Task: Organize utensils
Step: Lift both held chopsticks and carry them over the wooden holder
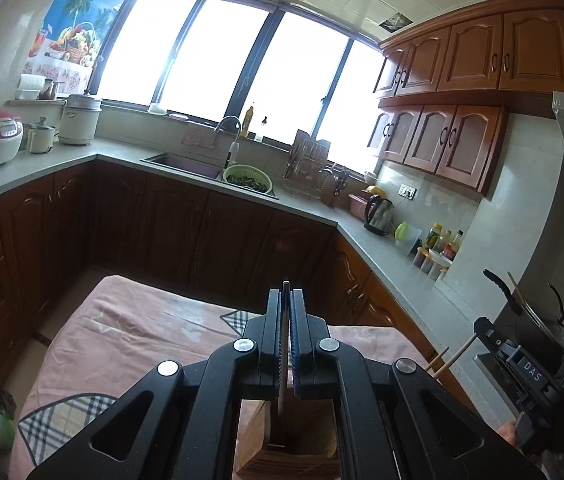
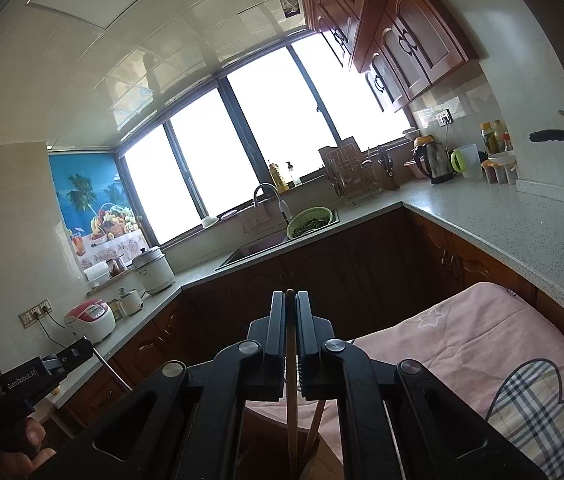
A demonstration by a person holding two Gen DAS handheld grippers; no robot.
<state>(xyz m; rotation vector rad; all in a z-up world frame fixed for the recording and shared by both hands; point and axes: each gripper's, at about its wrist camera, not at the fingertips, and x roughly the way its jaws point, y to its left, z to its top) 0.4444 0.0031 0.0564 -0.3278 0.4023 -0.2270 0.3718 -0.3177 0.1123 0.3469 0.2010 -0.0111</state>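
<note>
Evidently both jaws are clamped: left gripper on a thin, slippery metal rod, right gripper on light, stiff wooden chopsticks, held near the top.

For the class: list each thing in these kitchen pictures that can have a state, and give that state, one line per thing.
left gripper: shut on a thin metal utensil
right gripper: shut on wooden chopsticks
wooden holder: upright below the left gripper, the metal utensil's lower end inside
upper cabinet doors: closed
green colander: at the sink, holding dark greens
kettle: lid down
</note>
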